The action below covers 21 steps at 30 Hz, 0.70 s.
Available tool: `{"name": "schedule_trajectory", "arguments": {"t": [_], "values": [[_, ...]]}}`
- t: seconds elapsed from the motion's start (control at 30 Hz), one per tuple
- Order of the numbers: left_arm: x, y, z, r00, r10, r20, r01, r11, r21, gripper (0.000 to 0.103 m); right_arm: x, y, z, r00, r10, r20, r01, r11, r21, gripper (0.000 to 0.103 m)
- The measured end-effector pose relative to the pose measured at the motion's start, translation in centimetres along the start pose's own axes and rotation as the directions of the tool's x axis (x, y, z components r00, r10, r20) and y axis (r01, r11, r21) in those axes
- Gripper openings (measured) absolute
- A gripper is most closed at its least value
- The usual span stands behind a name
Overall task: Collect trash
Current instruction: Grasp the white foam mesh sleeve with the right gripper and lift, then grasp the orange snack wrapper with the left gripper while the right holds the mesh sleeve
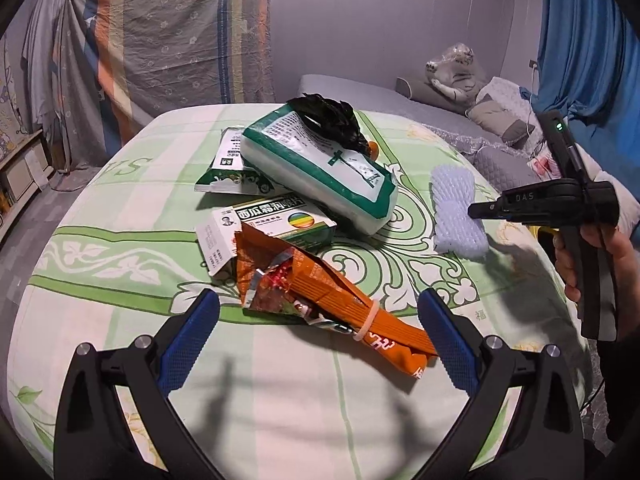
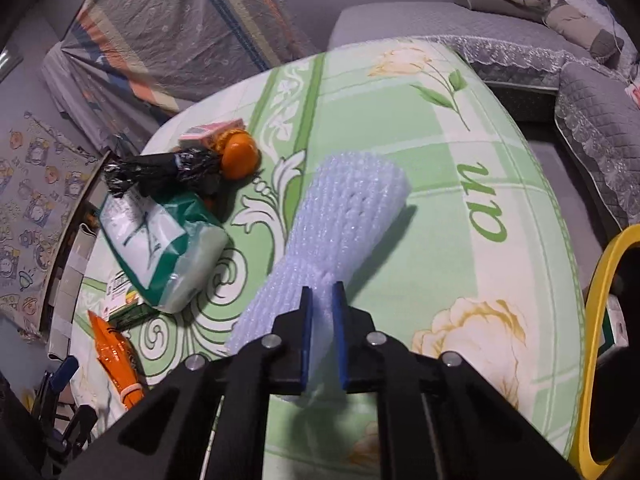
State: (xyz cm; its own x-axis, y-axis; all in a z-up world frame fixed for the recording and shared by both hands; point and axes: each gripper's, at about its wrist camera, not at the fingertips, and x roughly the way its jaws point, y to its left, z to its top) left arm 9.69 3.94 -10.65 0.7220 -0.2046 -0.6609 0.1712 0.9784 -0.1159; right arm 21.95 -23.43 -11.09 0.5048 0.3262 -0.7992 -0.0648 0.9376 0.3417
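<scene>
My left gripper (image 1: 318, 308) is open, its blue pads astride the orange snack wrapper (image 1: 340, 304), which lies on the green floral table (image 1: 120, 264). Behind it lie a medicine box (image 1: 276, 224), a green-and-white pack (image 1: 320, 168) with a black crumpled bag (image 1: 332, 120) on top, and another green packet (image 1: 228, 172). My right gripper (image 2: 322, 292) is shut on a white foam net sleeve (image 2: 340, 216), pinching its middle; the sleeve also shows in the left wrist view (image 1: 456, 212), with the right gripper (image 1: 480, 211) at its right side.
A yellow-rimmed bin (image 2: 596, 320) stands at the right edge of the table. An orange round object (image 2: 238, 152) and a pink box (image 2: 212, 134) lie at the table's far side. A grey sofa (image 2: 520, 32) with pillows stands beyond.
</scene>
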Motion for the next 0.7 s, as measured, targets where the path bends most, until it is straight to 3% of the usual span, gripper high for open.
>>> {"name": "schedule_trajectory", "arguments": {"t": [0.2,0.53,0.6,0.63,0.7], "values": [[1.8,0.0,0.9,0.999,0.013,-0.047,-0.014,0.999,-0.028,0.095,-3.6,0.4,-0.9,0.992,0.107,0.072,-0.105,0.994,-0.03,0.009],[5.0,1.2,1.7,0.993,0.0,-0.117,-0.016,0.991,-0.135,0.094,-6.3,0.4,-2.2,0.975,0.201,0.097,-0.198,0.979,-0.038,0.01],[5.6,1.4,1.8,0.99,-0.026,-0.135,0.005,0.988,-0.157,0.088,-6.8,0.3,-2.3,0.972,0.207,0.109,-0.203,0.978,-0.044,0.01],[5.7,1.4,1.8,0.989,-0.026,-0.143,0.004,0.988,-0.156,0.073,-7.0,0.3,-2.3,0.971,0.211,0.114,-0.207,0.977,-0.045,0.01],[6.2,1.3,1.8,0.987,-0.019,-0.162,-0.006,0.988,-0.155,0.067,-7.3,0.2,-2.5,0.967,0.23,0.115,-0.226,0.973,-0.045,0.01]]}}
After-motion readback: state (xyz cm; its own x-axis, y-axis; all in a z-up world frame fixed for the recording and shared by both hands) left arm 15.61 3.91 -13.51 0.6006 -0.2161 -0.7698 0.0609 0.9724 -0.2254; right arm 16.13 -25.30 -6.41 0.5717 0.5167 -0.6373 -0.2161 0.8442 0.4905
